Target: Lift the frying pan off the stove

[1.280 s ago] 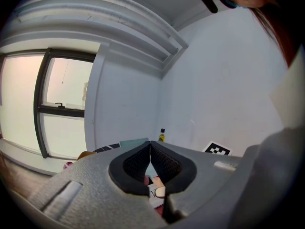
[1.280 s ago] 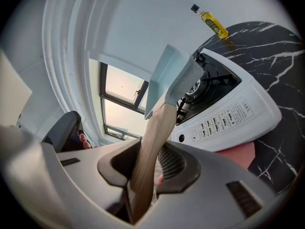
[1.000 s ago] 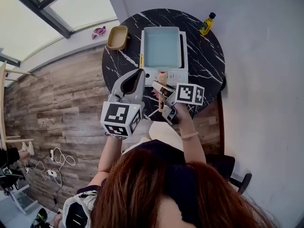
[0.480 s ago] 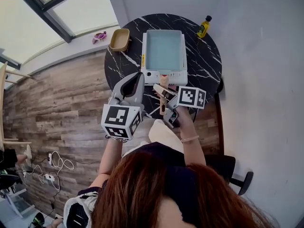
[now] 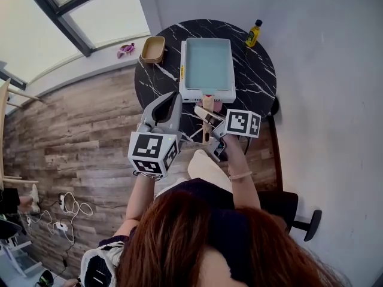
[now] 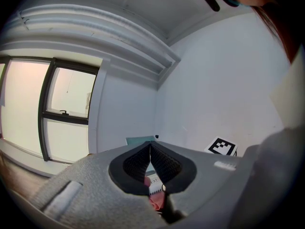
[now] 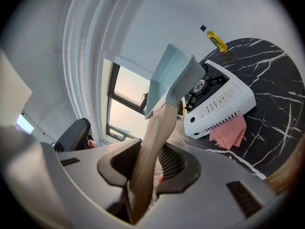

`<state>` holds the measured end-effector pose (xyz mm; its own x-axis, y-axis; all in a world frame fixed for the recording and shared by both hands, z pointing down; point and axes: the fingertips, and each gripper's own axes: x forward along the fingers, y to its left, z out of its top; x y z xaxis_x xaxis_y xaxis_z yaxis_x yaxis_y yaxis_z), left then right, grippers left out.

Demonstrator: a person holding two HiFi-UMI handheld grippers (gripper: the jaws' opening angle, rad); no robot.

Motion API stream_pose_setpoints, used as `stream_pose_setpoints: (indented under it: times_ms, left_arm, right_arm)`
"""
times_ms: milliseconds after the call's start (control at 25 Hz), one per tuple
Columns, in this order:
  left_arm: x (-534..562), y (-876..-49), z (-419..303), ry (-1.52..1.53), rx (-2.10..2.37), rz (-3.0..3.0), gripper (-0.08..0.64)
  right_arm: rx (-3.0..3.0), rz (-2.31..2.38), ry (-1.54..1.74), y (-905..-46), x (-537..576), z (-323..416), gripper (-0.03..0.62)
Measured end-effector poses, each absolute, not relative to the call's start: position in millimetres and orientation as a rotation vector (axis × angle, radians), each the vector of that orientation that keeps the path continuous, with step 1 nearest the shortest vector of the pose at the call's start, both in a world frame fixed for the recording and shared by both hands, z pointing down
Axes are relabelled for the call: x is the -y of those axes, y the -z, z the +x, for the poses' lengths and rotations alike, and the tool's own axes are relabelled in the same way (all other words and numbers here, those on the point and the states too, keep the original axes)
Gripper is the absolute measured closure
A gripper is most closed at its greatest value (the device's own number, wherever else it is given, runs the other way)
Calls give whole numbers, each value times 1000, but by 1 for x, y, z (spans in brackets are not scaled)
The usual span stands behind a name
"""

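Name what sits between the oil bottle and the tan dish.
The white stove, with the blue frying pan held above it; the head view shows this.

You are in a home-like room: portable stove (image 5: 206, 93) and oil bottle (image 5: 254, 33) on marble table (image 5: 258, 79), upper centre.

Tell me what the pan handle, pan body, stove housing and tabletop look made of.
Handle: pale wood or wood-look, matte, faint lengthwise grain.
Pan body: likely coated metal, pale blue-green, even satin colour.
Stove housing: white, smooth; painted metal or plastic, unclear.
Tabletop: black marble or marble-look, polished, white veining.
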<state>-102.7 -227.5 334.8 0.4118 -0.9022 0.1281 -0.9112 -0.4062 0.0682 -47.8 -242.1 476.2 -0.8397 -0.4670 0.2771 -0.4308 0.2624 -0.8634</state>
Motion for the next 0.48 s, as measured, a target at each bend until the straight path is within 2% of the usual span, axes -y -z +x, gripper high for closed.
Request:
stream_pose_setpoints:
  times_ms: [480]
  left_arm:
    - [218, -347, -106, -110, 1614, 2539, 548]
  right_arm:
    - [-2461, -876, 1667, -483, 231, -51, 469]
